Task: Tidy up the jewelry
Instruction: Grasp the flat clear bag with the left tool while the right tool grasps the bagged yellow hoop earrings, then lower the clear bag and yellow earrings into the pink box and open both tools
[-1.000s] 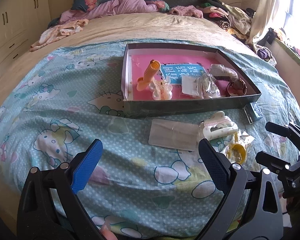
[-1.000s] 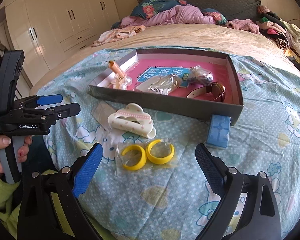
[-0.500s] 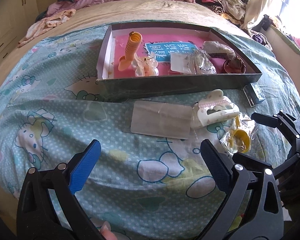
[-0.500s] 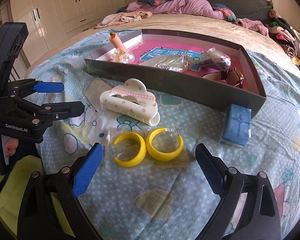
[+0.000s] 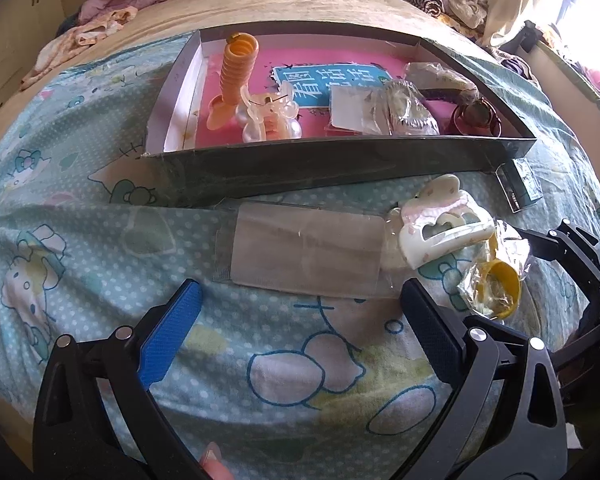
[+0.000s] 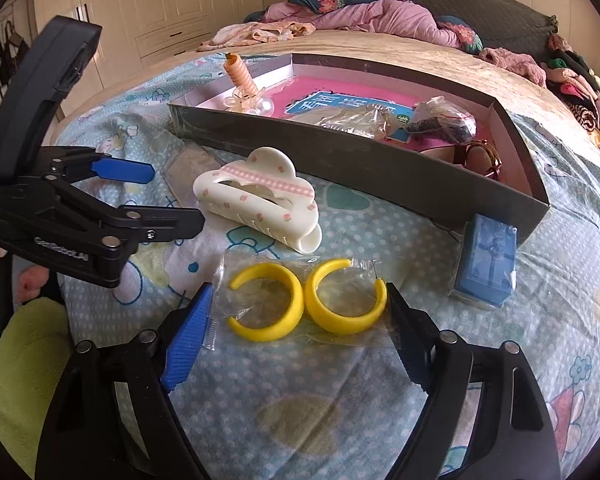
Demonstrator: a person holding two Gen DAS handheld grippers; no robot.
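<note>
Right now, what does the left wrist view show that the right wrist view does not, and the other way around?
Only the left wrist view: the window and the flat clear packet in full.
Only the right wrist view: the white wardrobes and both yellow earrings in their bag, between the closing right claw, pads not yet pressing.
Both: the grey tray, the cloud hair clip, the blue box, and the open left claw.

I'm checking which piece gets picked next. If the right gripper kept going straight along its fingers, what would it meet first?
Most likely the bagged yellow hoop earrings: they lie between the closing jaws of the right gripper, not yet pinched.
</note>
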